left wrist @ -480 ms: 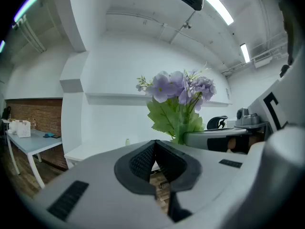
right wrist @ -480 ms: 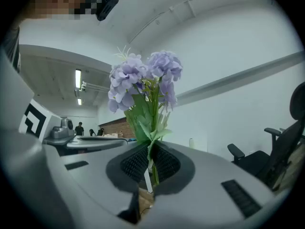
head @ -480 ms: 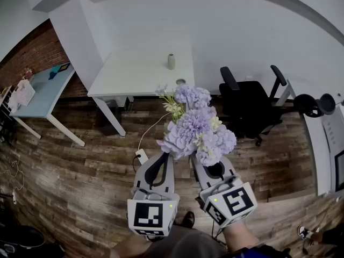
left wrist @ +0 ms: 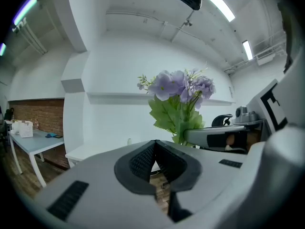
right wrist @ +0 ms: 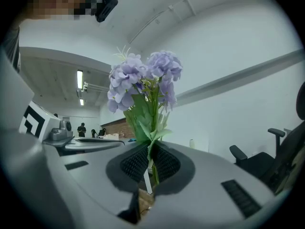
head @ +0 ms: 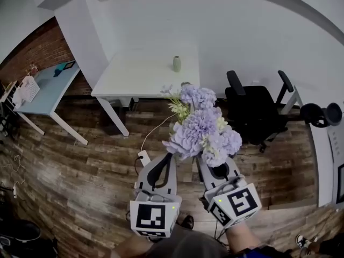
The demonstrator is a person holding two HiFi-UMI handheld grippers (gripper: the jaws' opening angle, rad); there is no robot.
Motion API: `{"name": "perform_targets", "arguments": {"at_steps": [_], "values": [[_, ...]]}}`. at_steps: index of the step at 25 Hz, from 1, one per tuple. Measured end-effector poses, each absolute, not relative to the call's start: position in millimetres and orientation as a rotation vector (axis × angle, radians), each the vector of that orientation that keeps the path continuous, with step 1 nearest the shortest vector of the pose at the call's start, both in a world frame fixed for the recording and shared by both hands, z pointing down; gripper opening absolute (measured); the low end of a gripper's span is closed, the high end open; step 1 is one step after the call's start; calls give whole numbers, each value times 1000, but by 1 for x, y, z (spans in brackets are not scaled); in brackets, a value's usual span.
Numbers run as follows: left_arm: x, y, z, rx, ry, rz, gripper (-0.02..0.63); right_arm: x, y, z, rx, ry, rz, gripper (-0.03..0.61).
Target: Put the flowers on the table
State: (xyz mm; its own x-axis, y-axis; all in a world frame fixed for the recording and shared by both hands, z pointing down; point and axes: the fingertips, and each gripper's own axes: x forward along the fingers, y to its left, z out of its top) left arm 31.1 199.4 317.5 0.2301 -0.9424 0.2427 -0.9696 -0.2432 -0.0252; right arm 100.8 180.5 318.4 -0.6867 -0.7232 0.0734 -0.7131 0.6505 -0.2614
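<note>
While my right gripper (right wrist: 148,162) clamps the flowers (head: 201,130) by the stems and my left gripper (left wrist: 155,151) sits closed and empty, I judge I'm mid-carry and must next reach the table (head: 140,74) ahead.

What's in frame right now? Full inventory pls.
flowers: one bunch, lilac with green leaves, centre, above the grippers
white table: one, white, ahead by the wall
vase: one, pale, on the white table toward its back
blue table: one, light blue, far left by the brick wall
office chair: one, black, right of the white table
left gripper: one, grey, jaws together, empty
right gripper: one, grey, shut on the flowers' stems
</note>
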Motion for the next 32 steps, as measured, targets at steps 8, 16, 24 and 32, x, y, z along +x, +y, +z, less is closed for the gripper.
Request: {"name": "perform_targets", "arguments": {"at_steps": [8,16,24,32], "values": [[19,143,347,2324,-1833,311,8,107,117,340,-1260,2788,-456,17],[-23,36,367,2309,-1772,315,8,70,10,362,-1319,2760,-539,17],[-72,-57,367,2326,-1746,284,8,34,-90,357,-1385,2717,-538,17],[-99,-127,369,2346,-1711,260,8,14,-167,343,-1442,2695,-466,17]]}}
